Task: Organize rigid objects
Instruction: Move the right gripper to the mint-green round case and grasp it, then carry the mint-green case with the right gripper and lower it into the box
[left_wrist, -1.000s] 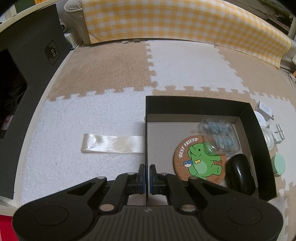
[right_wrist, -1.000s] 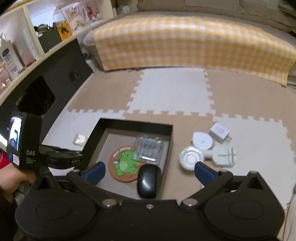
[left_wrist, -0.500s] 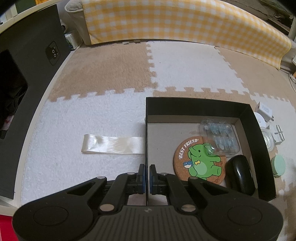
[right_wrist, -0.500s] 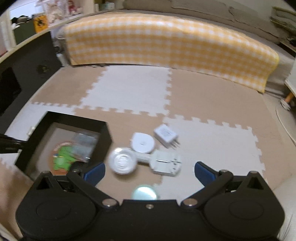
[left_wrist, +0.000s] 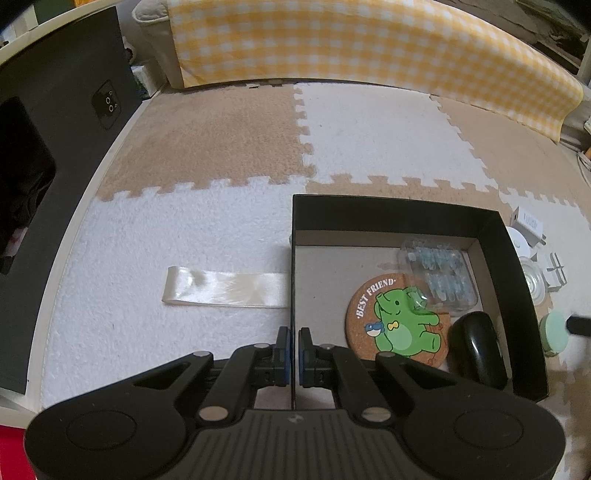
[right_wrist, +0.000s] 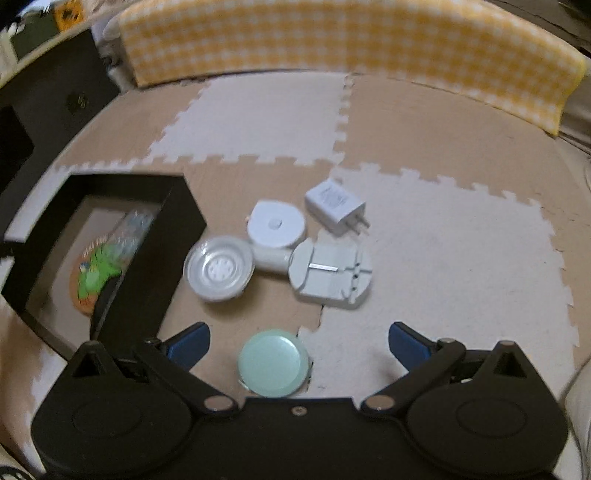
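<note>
Black open cardboard box (left_wrist: 509, 273), clamped at its left wall by the left tool (left_wrist: 294, 347), is unmoved. Right tool (right_wrist: 299, 341), spread wide, has swung from box to the round mint-green lid (right_wrist: 272, 363) on the floor; pickup judged next.

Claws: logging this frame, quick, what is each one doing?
Left claw: shut on the box wall.
Right claw: open, holding nothing, the green disc lying between its fingers.
</note>
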